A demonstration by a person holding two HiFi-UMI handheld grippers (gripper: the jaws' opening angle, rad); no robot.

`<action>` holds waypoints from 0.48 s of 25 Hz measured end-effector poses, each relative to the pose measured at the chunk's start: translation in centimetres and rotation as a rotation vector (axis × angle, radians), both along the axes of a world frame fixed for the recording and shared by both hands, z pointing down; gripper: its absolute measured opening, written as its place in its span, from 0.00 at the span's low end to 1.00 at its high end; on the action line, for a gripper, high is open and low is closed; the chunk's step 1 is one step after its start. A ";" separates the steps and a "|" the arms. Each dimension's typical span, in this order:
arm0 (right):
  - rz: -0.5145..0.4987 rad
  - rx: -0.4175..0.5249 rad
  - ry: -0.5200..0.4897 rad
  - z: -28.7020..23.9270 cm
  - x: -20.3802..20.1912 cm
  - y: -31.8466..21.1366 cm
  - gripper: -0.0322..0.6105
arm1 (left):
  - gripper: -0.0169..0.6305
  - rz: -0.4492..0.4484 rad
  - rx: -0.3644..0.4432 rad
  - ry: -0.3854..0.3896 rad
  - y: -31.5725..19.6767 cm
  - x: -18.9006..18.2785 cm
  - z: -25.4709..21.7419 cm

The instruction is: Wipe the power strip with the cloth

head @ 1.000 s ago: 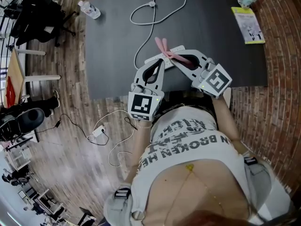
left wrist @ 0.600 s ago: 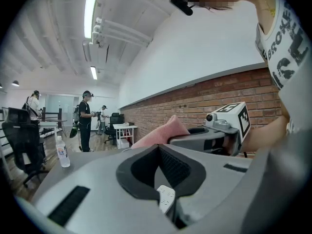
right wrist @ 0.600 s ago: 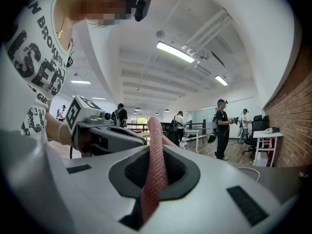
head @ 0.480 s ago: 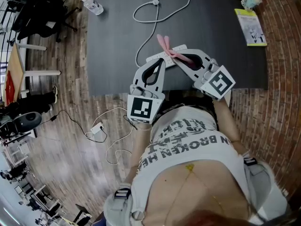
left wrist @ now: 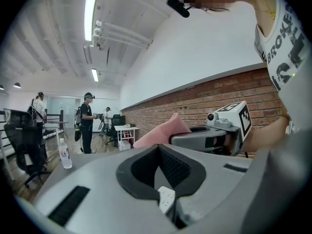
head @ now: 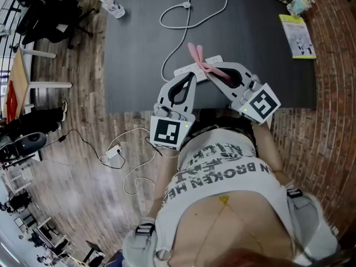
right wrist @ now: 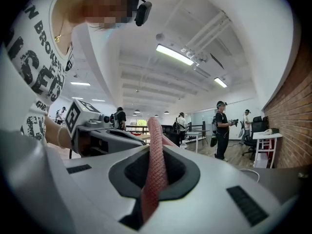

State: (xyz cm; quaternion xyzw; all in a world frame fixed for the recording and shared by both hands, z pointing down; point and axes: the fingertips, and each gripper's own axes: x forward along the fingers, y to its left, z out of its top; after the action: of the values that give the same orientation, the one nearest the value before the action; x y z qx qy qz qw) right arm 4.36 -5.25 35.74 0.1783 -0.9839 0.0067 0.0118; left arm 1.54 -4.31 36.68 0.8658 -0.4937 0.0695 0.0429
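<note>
Head view shows the white power strip (head: 183,69) lying slantwise over the near edge of the black table (head: 133,49), its cable (head: 189,10) looping away to the far side. The left gripper (head: 191,75) has its jaws closed on the strip's near left end (its own view shows a white corner with sockets pinched at the tips). The right gripper (head: 210,71) is clamped on the pink cloth (head: 194,53), which drapes across the middle of the strip.

By my reading the wiping is under way: the cloth is on the strip, but nothing shows how much of its length has been covered, and both ends look left to do.

Against the earlier pictures little differs. Both grips are as they were and the cloth crosses the strip at much the same spot. The whole group sits slightly farther up the table.
</note>
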 end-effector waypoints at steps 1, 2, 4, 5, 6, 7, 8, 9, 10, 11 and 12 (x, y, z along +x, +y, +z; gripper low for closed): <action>-0.002 0.003 -0.002 -0.1 0.0 0.1 0.08 | 0.04 0.000 0.004 -0.001 0.0 0.0 -0.1; -0.005 0.006 -0.002 -0.2 -0.1 0.2 0.08 | 0.04 0.001 0.009 -0.001 0.1 0.0 -0.2; -0.009 0.011 -0.003 -0.4 -0.3 0.4 0.08 | 0.04 0.003 0.020 -0.001 0.2 -0.1 -0.3; -0.010 0.010 -0.004 -0.5 -0.3 0.5 0.08 | 0.04 0.003 0.023 -0.003 0.3 -0.1 -0.4; -0.011 0.009 -0.003 -0.5 -0.4 0.5 0.08 | 0.04 0.004 0.024 -0.004 0.3 -0.2 -0.5; -0.013 0.008 -0.001 -0.5 -0.4 0.6 0.08 | 0.04 0.003 0.025 -0.006 0.4 -0.3 -0.5; -0.014 0.007 0.000 -0.5 -0.4 0.6 0.07 | 0.04 0.002 0.024 -0.006 0.4 -0.3 -0.5; -0.015 0.006 0.002 -0.5 -0.4 0.7 0.08 | 0.04 0.000 0.023 -0.005 0.5 -0.3 -0.5; -0.014 0.004 0.004 -0.4 -0.4 0.8 0.08 | 0.04 0.000 0.024 -0.006 0.6 -0.3 -0.5; -0.014 0.002 0.007 -0.4 -0.5 0.8 0.08 | 0.04 0.000 0.025 -0.008 0.7 -0.3 -0.5; -0.014 0.002 0.012 -0.4 -0.5 0.9 0.08 | 0.04 0.000 0.025 -0.011 0.7 -0.4 -0.5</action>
State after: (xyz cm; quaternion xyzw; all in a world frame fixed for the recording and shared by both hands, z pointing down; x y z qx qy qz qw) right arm 3.88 -4.37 35.38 0.1714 -0.9850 0.0047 0.0177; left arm 1.19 -3.59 36.14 0.8660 -0.4946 0.0680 0.0291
